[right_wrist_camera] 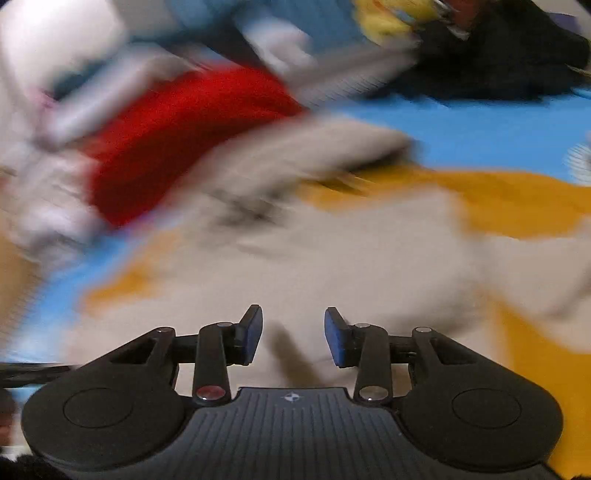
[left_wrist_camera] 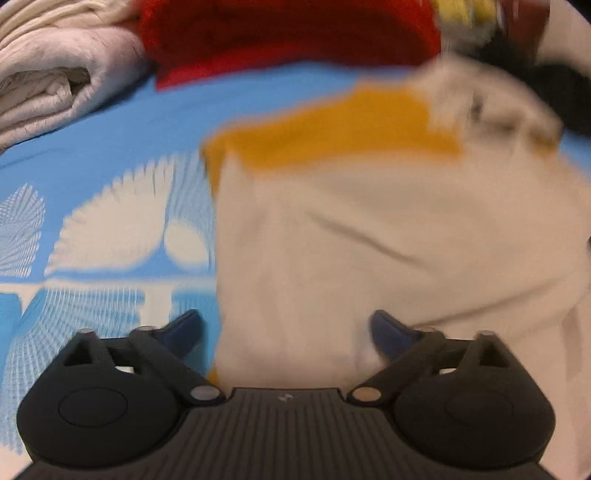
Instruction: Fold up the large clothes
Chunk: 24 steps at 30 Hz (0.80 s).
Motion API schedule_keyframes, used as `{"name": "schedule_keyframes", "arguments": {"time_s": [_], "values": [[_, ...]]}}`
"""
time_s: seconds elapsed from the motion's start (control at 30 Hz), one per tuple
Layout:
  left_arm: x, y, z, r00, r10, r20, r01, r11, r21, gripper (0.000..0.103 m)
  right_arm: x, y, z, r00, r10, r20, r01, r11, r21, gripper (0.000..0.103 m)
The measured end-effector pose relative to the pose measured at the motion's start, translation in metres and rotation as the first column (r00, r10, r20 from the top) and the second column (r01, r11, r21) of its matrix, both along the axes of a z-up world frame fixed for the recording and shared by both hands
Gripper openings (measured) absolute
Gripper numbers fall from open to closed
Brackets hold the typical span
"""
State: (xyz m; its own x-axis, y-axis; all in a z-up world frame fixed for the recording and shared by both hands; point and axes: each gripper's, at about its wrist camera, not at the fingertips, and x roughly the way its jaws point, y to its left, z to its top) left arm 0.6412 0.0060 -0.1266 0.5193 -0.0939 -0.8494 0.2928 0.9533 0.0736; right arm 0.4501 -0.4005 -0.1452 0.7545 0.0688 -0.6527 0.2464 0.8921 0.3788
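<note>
Left gripper [left_wrist_camera: 286,332] released | right gripper [right_wrist_camera: 293,338] released | cream-and-mustard garment [left_wrist_camera: 369,240] edge beneath

Left gripper [left_wrist_camera: 286,332] over a cream garment [left_wrist_camera: 369,258] with a mustard panel [left_wrist_camera: 332,129], blurred. Jaws spread wide, blue pads [left_wrist_camera: 184,328] clear of the cloth, nothing pinched. Garment lies on a blue sheet [left_wrist_camera: 110,147] with white fan print. Behind: red cloth [left_wrist_camera: 288,33], folded off-white fabric [left_wrist_camera: 55,85] at upper left, dark clothing [left_wrist_camera: 569,99] far right.
</note>
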Motion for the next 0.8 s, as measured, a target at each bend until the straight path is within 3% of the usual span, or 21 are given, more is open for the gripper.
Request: {"name": "schedule_keyframes", "arguments": {"time_s": [0.03,0.1,0.17,0.23,0.3,0.33,0.4,0.47,0.5,0.6,0.63,0.67,0.8], "values": [[-0.003,0.002,-0.002,1.000,0.028,0.004,-0.028,1.000,-0.012,0.103,0.001,-0.011,-0.013,0.999,0.009,-0.049,-0.009,1.000,0.010,0.022],[-0.003,0.010,0.007,0.994,0.102,-0.028,-0.103,0.994,-0.037,0.103,-0.023,-0.030,-0.014,1.000,0.012,0.007,-0.012,0.997,0.071,0.017],[-0.010,0.019,0.023,0.989,0.147,-0.013,-0.148,0.986,-0.072,0.103,-0.050,-0.056,0.001,0.997,-0.054,0.047,0.042,0.974,0.224,0.038],[-0.024,0.027,0.043,0.982,0.186,0.021,-0.182,0.977,-0.112,0.103,-0.090,-0.094,0.020,0.972,-0.150,0.179,0.104,0.964,0.244,0.053],[-0.044,0.035,0.059,0.976,0.214,0.029,-0.206,0.964,-0.165,0.103,-0.127,-0.145,0.033,0.909,-0.311,0.279,0.279,0.949,0.150,0.059],[-0.054,0.038,0.065,0.975,0.220,0.029,-0.210,0.958,-0.195,0.103,-0.141,-0.178,0.033,0.858,-0.432,0.277,0.409,0.902,0.141,0.058],[-0.072,0.039,0.071,0.974,0.228,0.013,-0.219,0.949,-0.228,0.103,-0.169,-0.238,0.020,0.744,-0.622,0.243,0.581,0.783,0.222,0.056],[-0.086,0.038,0.070,0.971,0.238,-0.011,-0.234,0.943,-0.236,0.103,-0.191,-0.285,-0.003,0.654,-0.736,0.173,0.684,0.673,0.281,0.045],[-0.091,0.035,0.069,0.969,0.245,-0.021,-0.243,0.942,-0.232,0.103,-0.199,-0.300,-0.016,0.639,-0.754,0.151,0.697,0.651,0.302,0.043],[-0.101,0.029,0.062,0.965,0.259,-0.041,-0.262,0.942,-0.212,0.103,-0.193,-0.316,-0.054,0.667,-0.739,0.100,0.664,0.649,0.371,0.041],[-0.105,0.026,0.061,0.963,0.266,-0.042,-0.269,0.942,-0.200,0.103,-0.183,-0.316,-0.061,0.669,-0.732,0.127,0.647,0.658,0.384,0.039],[-0.106,0.024,0.059,0.961,0.273,-0.043,-0.276,0.942,-0.192,0.103,-0.173,-0.315,-0.058,0.665,-0.731,0.152,0.643,0.664,0.383,0.039],[-0.103,0.018,0.059,0.953,0.298,-0.050,-0.302,0.934,-0.189,0.103,-0.139,-0.341,-0.063,0.616,-0.769,0.171,0.663,0.624,0.414,0.045]]}}
